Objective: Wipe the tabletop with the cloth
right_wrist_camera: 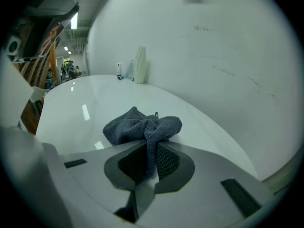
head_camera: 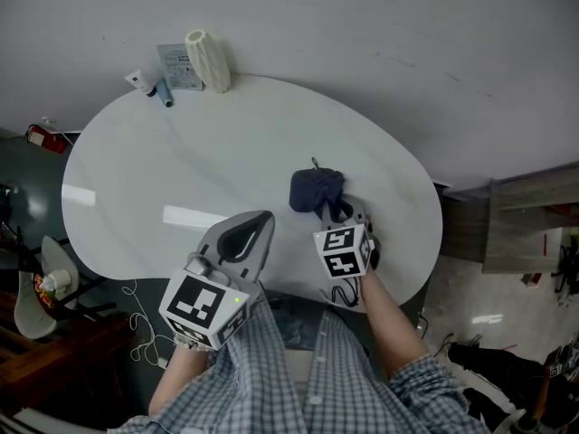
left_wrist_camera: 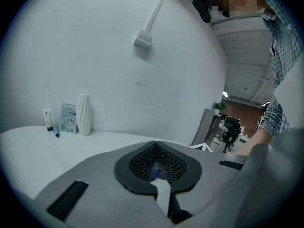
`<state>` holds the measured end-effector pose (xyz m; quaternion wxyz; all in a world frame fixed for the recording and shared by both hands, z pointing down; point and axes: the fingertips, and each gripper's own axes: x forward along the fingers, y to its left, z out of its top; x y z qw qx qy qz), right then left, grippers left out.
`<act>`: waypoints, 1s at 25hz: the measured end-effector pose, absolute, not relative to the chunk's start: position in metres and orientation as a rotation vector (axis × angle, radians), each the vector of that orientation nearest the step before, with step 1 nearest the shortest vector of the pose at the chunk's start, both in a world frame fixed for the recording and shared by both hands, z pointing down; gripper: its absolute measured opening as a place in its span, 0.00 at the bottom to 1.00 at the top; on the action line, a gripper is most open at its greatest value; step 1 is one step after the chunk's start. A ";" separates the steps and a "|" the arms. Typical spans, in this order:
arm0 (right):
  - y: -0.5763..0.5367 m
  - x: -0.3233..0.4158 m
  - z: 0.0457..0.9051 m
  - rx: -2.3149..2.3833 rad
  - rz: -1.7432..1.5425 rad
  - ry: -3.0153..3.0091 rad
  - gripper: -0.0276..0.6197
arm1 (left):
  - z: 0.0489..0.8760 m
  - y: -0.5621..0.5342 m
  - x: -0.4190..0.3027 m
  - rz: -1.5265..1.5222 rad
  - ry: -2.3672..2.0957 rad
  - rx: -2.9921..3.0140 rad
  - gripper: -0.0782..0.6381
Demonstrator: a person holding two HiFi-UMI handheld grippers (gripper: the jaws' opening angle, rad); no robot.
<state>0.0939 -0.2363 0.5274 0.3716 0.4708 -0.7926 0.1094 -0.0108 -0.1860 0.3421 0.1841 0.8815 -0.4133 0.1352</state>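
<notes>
White tabletop point(head_camera: 181, 170) bears the bunched dark cloth point(head_camera: 315, 190) toward 4 o'clock, only one fold clamped in the right gripper point(head_camera: 338, 213), so a hard drag might pull it free, while the left gripper point(head_camera: 258, 222), jaws together on nothing, hovers near 6 o'clock.

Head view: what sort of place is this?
Likely an office or studio room: a white oval table stands against a plain white wall, with a ribbed white vase at its far edge. The left gripper view shows a potted plant beyond.
</notes>
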 end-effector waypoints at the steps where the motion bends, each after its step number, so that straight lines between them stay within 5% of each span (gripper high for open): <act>1: -0.239 0.098 0.527 1.224 0.288 -2.025 0.08 | 0.343 -0.187 -0.010 0.388 -1.156 2.497 0.12; 25: -0.257 0.321 0.532 1.731 0.488 -1.564 0.08 | 0.356 -0.199 -0.004 0.423 -1.039 2.527 0.12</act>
